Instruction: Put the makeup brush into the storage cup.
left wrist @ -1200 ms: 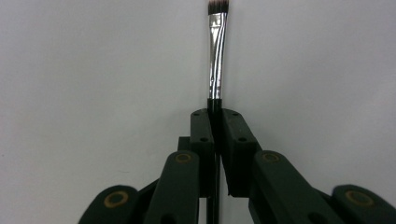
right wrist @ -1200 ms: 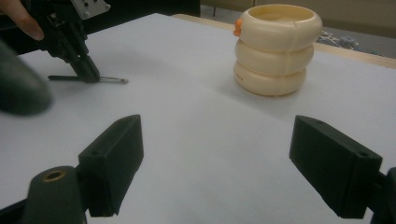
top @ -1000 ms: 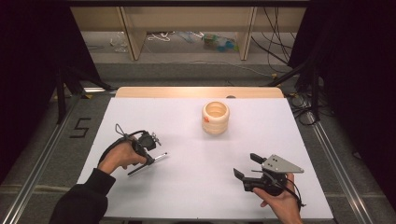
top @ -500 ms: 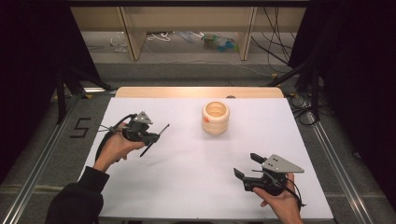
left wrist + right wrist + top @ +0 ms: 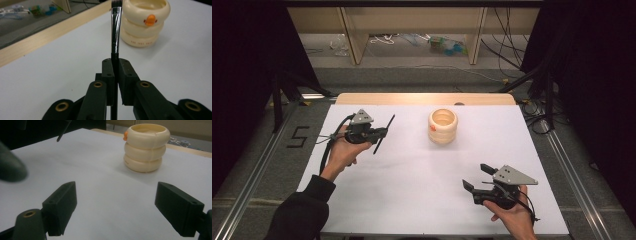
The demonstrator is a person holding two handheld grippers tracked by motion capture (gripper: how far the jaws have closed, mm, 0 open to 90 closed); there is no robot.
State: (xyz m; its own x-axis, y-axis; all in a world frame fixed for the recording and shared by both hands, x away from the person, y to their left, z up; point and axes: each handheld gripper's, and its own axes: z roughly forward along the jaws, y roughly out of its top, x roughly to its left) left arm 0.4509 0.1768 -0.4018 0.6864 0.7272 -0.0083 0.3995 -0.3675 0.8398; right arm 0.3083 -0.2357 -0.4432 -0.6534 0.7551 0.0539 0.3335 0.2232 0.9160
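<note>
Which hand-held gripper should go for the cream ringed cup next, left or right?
Left, probably. The left hand-held gripper is shut on the brush, whose bristles point toward the cream cup. The right hand-held gripper sits open and empty, nearer the table's front edge.

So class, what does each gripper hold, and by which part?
The left gripper clamps a thin black brush by its handle, below the ferrule. The right gripper holds nothing.
</note>
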